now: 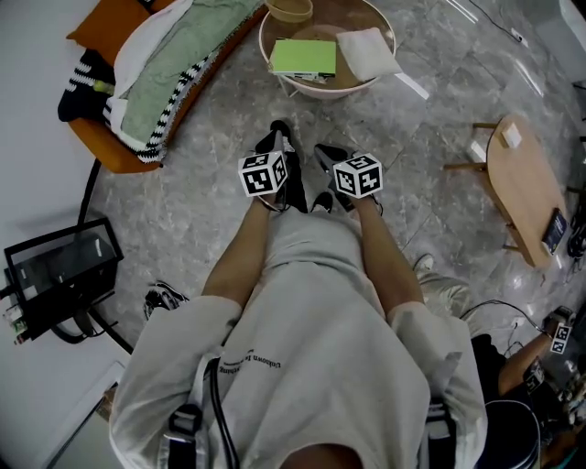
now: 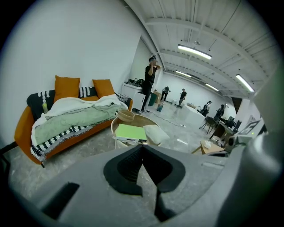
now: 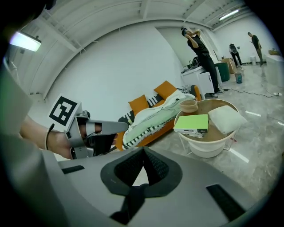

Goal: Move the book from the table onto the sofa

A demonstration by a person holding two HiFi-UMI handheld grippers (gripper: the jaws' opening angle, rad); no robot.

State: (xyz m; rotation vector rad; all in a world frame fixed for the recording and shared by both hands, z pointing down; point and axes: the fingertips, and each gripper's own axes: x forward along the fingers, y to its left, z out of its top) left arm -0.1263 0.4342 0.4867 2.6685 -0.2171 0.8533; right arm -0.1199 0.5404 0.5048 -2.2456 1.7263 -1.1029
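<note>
Where the head view is read from its left edge, a black metal frame [image 1: 59, 270] stands on the grey marbled floor [image 1: 201, 215] beside a white wall. Next comes the orange sofa [image 1: 99, 142], draped with a pale green blanket [image 1: 174, 59] that has a black-and-white patterned border. Two orange cushions [image 2: 66, 85] lean against its back.

The left hand-held gripper [image 1: 279, 136] has its jaws fully closed, pad against pad, with nothing between them. It points toward the round counter [image 1: 265, 46].

That counter stands just beside the sofa's end. It carries a tan bowl [image 1: 289, 9], the green-covered book [image 1: 304, 57] lying flat near the middle, and a white cushion [image 1: 368, 53] just to the book's right. The book is well apart from both hand-held grippers and is not on the sofa.

The right hand-held gripper [image 1: 326, 156] is held close beside the left one. Its jaws are likewise closed and empty, and they are aimed at the same counter.

At the far right an oval wooden side table [image 1: 522, 183] stands well apart from the round counter. Several people [image 2: 151, 84] stand in the hall beyond.
</note>
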